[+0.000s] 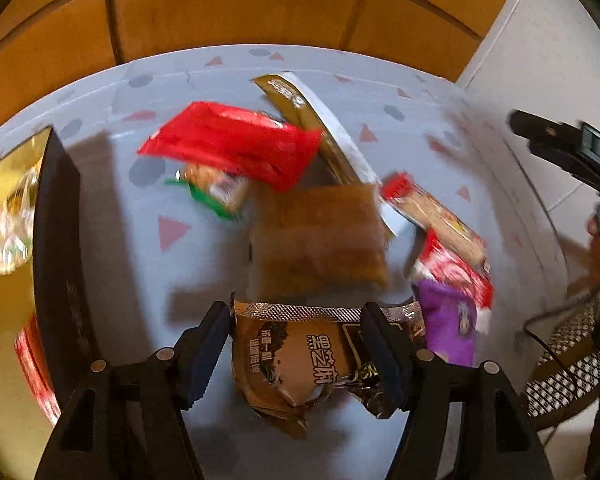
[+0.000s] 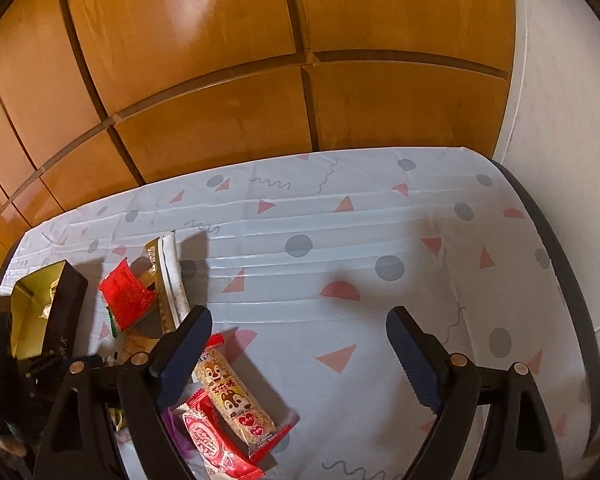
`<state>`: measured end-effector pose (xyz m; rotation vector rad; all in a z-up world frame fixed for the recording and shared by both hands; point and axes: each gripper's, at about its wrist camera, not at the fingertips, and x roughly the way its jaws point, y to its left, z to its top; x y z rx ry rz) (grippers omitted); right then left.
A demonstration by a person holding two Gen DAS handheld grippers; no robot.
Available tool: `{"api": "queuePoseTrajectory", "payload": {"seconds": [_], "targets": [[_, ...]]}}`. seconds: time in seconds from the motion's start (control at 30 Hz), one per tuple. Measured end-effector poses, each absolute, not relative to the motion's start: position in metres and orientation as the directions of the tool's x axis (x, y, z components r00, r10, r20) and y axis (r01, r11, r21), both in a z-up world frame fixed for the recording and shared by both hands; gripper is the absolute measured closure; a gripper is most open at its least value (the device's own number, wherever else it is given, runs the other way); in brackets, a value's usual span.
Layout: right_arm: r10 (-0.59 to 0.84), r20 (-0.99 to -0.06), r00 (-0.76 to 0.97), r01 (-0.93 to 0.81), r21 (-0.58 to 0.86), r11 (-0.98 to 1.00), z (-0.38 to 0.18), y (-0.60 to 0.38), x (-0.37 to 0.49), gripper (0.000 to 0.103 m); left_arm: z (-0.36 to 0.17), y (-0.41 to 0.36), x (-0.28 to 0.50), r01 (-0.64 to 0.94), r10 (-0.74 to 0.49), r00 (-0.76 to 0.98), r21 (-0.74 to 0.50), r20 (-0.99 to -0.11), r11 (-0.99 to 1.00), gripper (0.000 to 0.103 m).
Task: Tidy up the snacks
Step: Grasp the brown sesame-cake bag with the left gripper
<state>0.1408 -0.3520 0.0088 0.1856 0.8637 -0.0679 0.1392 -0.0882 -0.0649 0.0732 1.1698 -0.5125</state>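
Between the left gripper's (image 1: 296, 344) spread jaws lies a brown snack packet (image 1: 300, 360) on the patterned tablecloth (image 2: 340, 240); the pads seem, through blur, just clear of it. Beyond it sits a heap of snacks (image 1: 284, 184), with a dark box (image 1: 56, 240) leftward. Nearby, the right gripper (image 2: 300, 344) hangs open over bare cloth, a squirrel-printed bar (image 2: 232, 396) beside its left finger.

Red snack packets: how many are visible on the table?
3: big red packet at the pile's back, red patterned packet and chipmunk bar nearer. Others may be hidden.
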Motion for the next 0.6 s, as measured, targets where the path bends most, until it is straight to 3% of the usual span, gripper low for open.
{"api": "queuePoseTrajectory", "payload": {"seconds": [0.37,0.6], "targets": [[-0.005,-0.772,0.635,0.156,0.121,0.980,0.006,-0.354,0.141,0.012,-0.044,-0.067,0.072,0.455,-0.384,0.266,-0.236,-0.884,0.858,0.034],[-0.014,-0.768,0.640,0.163,0.118,0.980,0.007,-0.354,0.138,0.012,-0.026,-0.079,0.044,0.696,-0.333,0.343,0.000,-0.878,0.718,0.033]]}}
